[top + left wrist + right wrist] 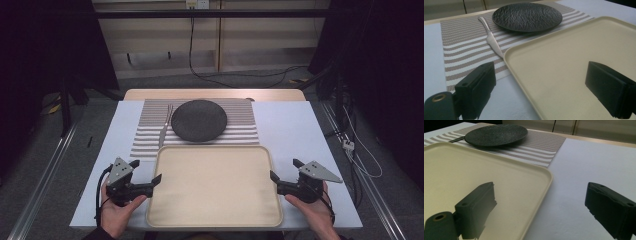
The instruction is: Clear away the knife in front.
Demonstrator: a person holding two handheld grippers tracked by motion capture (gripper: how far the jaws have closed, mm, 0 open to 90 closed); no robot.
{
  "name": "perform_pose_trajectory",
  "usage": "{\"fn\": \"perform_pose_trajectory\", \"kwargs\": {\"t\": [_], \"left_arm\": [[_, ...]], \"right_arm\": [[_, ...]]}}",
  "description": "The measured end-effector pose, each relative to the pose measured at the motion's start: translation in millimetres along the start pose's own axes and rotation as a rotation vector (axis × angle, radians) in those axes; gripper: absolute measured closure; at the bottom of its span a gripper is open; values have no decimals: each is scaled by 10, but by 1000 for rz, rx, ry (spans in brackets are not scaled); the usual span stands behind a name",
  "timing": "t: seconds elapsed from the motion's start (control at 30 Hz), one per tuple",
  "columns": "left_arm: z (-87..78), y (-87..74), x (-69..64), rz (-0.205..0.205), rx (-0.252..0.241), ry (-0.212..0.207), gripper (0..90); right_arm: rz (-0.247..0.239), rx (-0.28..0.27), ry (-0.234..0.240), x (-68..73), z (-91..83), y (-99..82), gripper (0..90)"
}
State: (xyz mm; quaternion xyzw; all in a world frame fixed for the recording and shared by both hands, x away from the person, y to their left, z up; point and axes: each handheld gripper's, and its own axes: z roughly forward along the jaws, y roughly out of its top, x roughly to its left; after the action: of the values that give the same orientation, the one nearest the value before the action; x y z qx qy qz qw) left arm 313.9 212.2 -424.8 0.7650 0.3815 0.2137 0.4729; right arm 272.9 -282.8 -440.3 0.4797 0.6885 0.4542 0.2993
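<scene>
Grippers both wide open, holding nothing: left gripper (148,172) straddles left rim of the cream rectangular plastic tray (215,220), right gripper (284,169) straddles its right rim. Tray flat on table, near edge, empty, w/ raised lip. Looks like nothing's gripped yet; closing on the rims and lifting are left.

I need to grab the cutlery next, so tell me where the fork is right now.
In the high view the fork lies on the striped placemat, just left of the black plate and beyond the tray's far left corner.
</scene>
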Motion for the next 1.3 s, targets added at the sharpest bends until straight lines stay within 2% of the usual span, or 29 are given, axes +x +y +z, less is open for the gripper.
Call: {"fn": "perform_pose_trajectory", "kwargs": {"t": [0.43, 0.63, 0.73, 0.87, 0.93, 0.97, 1.07, 1.3], "left_arm": [[21, 29, 6, -1, 27, -3, 87], [23, 105, 50, -2, 12, 28, 94], [73, 151, 78, -10, 45, 21, 106], [106, 198, 109, -24, 49, 10, 93], [120, 208, 116, -25, 57, 14, 78], [153, 228, 129, -11, 54, 21, 75], [189, 257, 150, -2, 70, 14, 66], [330, 375, 258, -12, 98, 3, 62]], "right_arm": [[-7, 9, 2, 7, 17, 1, 89], [0, 10, 9, 18, 33, 14, 86], [3, 12, 11, 17, 36, 13, 84], [-1, 11, 15, 19, 29, 11, 81], [-3, 12, 20, 23, 28, 12, 79], [-4, 13, 22, 22, 32, 11, 79], [-8, 14, 23, 25, 39, 12, 79], [-8, 21, 24, 28, 44, 10, 79]]}}
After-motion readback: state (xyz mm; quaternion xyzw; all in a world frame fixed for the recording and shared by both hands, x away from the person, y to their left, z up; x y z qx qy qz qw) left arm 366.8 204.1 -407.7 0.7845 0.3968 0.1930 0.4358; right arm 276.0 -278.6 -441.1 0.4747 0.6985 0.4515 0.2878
